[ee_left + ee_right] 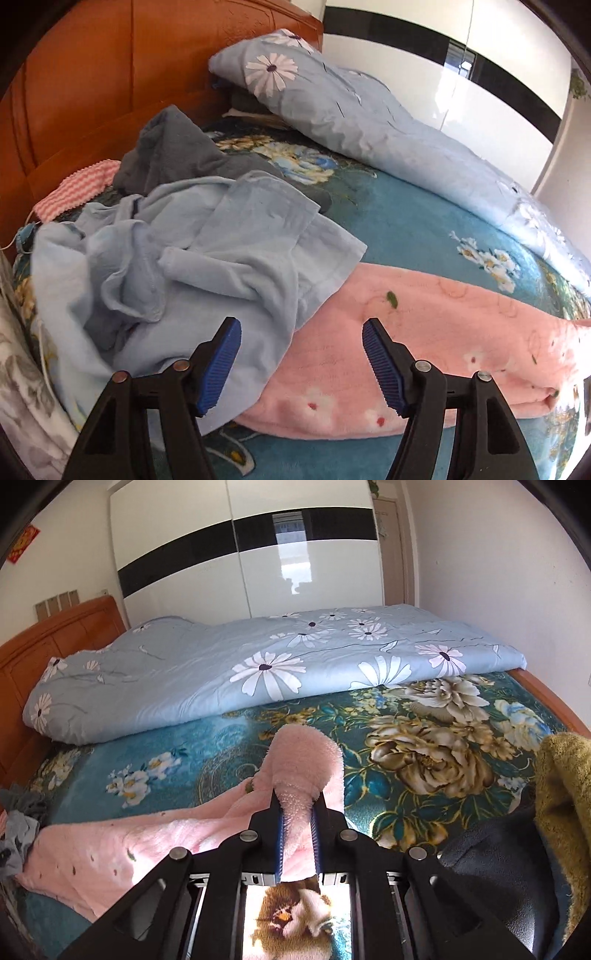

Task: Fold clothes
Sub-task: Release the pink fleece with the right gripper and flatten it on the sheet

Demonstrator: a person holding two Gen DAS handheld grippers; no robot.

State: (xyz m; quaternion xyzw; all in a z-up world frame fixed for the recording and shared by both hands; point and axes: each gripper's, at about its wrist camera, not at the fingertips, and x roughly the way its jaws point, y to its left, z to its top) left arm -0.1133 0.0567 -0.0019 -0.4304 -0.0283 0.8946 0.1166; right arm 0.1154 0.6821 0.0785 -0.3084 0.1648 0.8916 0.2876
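Right wrist view, right gripper [297, 819]: jaws nearly closed, clamped on a bunched fold of the pink fleece garment [122, 834]; the pinched end stands up above the fingertips, lifted off the bed
Left wrist view, left gripper [301, 363]: jaws wide apart, nothing between the pads; it hangs over the place where the pink fleece garment [424, 354] meets the light blue garment [177, 258], touching neither as far as can be told
Pink fleece garment: stretched across the near side of the bed; printed with small flowers and leaves
Light blue garment: crumpled heap, one edge lapping over the pink fleece
Grey garment [177, 151]: just behind the blue heap, near the headboard [92, 81]
Bedspread [424, 757]: teal with large flowers, under everything
Quilt [221, 664]: pale blue with daisies, folded along the far side of the bed
Wardrobe [258, 554]: white with a black band, beyond the bed
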